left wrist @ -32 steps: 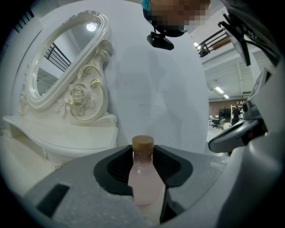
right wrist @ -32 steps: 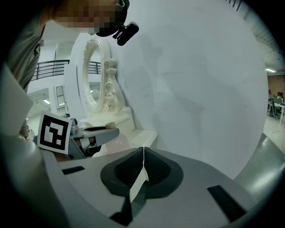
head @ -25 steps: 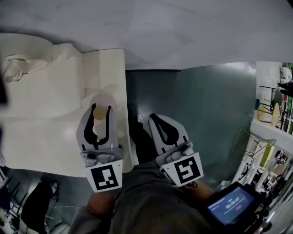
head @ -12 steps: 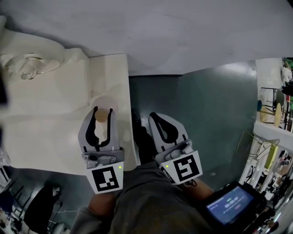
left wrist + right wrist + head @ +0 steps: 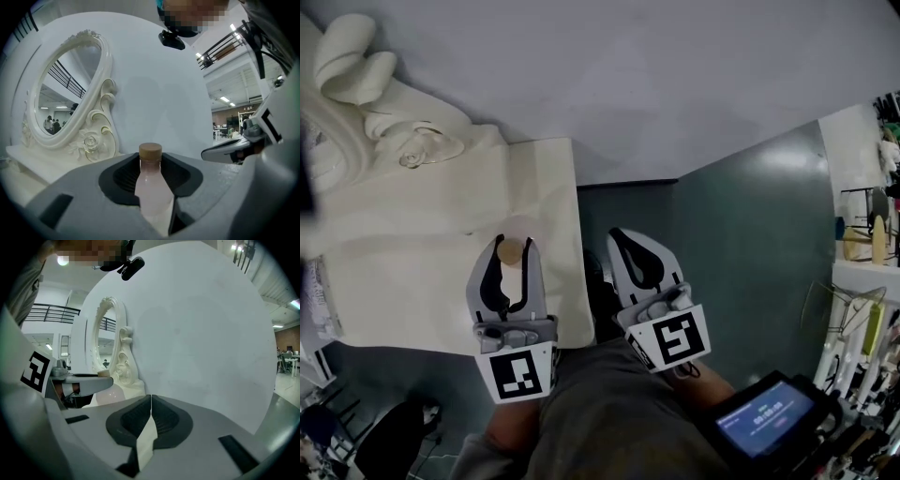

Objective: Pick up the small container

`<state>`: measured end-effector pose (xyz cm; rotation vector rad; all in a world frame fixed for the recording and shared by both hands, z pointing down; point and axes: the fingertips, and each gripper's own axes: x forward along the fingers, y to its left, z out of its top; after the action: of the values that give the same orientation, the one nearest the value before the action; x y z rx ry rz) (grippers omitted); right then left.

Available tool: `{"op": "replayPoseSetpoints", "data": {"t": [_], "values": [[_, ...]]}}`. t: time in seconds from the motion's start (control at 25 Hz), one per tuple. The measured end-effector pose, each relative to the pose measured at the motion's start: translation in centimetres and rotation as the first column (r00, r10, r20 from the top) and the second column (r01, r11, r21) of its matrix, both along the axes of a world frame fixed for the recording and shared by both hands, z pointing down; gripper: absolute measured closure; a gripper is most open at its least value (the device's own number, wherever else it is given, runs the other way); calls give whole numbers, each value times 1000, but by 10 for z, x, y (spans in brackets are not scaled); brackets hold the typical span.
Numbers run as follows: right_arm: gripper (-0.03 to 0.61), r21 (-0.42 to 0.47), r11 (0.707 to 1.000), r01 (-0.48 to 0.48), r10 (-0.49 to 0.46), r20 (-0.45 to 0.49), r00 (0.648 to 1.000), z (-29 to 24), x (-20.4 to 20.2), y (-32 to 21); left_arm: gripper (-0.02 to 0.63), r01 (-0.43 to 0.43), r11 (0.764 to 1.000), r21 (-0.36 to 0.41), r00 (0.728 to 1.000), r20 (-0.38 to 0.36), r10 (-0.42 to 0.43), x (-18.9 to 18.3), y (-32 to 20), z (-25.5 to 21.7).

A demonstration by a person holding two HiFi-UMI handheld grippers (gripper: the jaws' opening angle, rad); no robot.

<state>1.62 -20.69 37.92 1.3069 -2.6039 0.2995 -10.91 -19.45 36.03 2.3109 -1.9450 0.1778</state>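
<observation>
Head view dim, dark toward corners, fisheye bend at edges; white wall evenly lit. Gripper views brighter w/ round black vignette, straight lines bow near rim. Ceiling lamp glares top left in right one, bkgd slightly soft.

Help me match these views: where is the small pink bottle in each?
Head view: small pink bottle lower left, held in the left gripper.
Left gripper view: bottle bottom centre, between the jaws.
Right gripper view: bottle at left, under the left gripper.
Shared landmark: white ornate mirror.
</observation>
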Motion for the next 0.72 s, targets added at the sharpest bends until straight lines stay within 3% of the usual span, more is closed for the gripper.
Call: {"op": "replayPoseSetpoints", "data": {"t": [0.32, 0.72], "values": [[563, 102, 994, -30, 28, 21, 999, -54, -8, 28, 468, -29, 998, 59, 1000, -6, 29, -2, 44, -55], [563, 220, 974, -57, 52, 26, 998, -101, -9, 62, 466, -47, 984, 174, 998, 37, 41, -8, 80, -108]]}}
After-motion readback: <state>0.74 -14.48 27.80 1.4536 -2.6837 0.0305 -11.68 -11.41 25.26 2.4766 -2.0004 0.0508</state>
